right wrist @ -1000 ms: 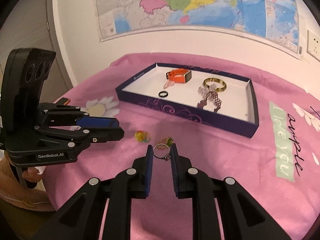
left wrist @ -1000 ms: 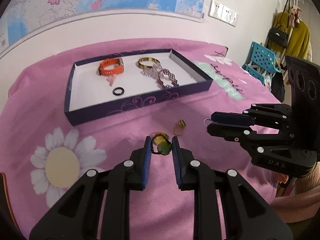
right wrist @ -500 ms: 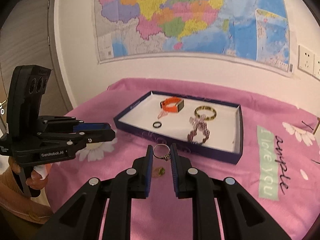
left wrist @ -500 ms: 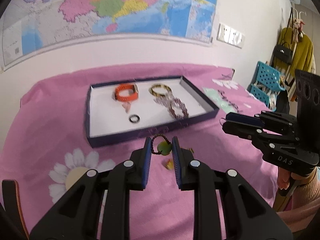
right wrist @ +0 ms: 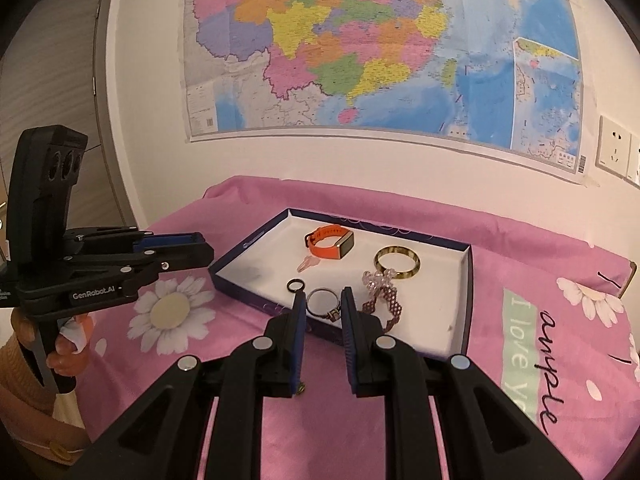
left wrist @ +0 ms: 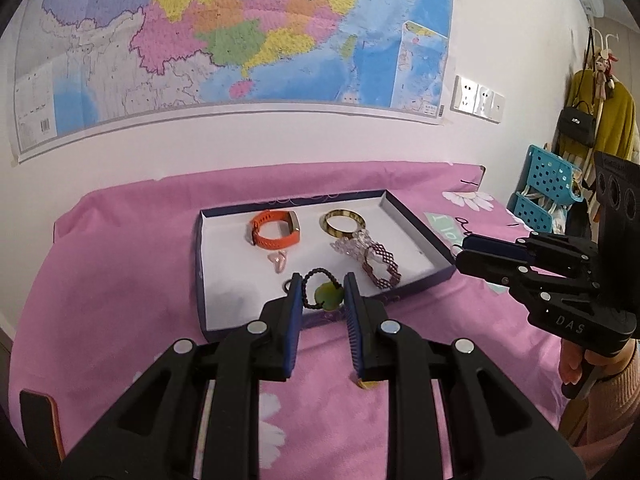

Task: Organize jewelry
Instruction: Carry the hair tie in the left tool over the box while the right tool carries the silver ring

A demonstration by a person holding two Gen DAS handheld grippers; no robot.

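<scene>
My left gripper is shut on a green-stone ring on a dark beaded cord, held above the pink cloth just in front of the navy tray. In the right wrist view my right gripper is shut on a silver ring over the tray's near rim. Inside the tray lie an orange watch band, a gold bangle, a maroon lace bracelet, a pink pendant and a small black ring. Each gripper shows in the other's view, left gripper and right gripper.
A small yellow-green trinket lies on the pink flowered cloth beneath the left fingers. A map covers the wall behind the table. To the right stand a blue basket and a coat rack. A person's hand grips the left handle.
Both grippers have risen off the cloth with their rings still held and tilted upward. The tray now sits right behind the fingertips, and one trinket stayed on the cloth.
</scene>
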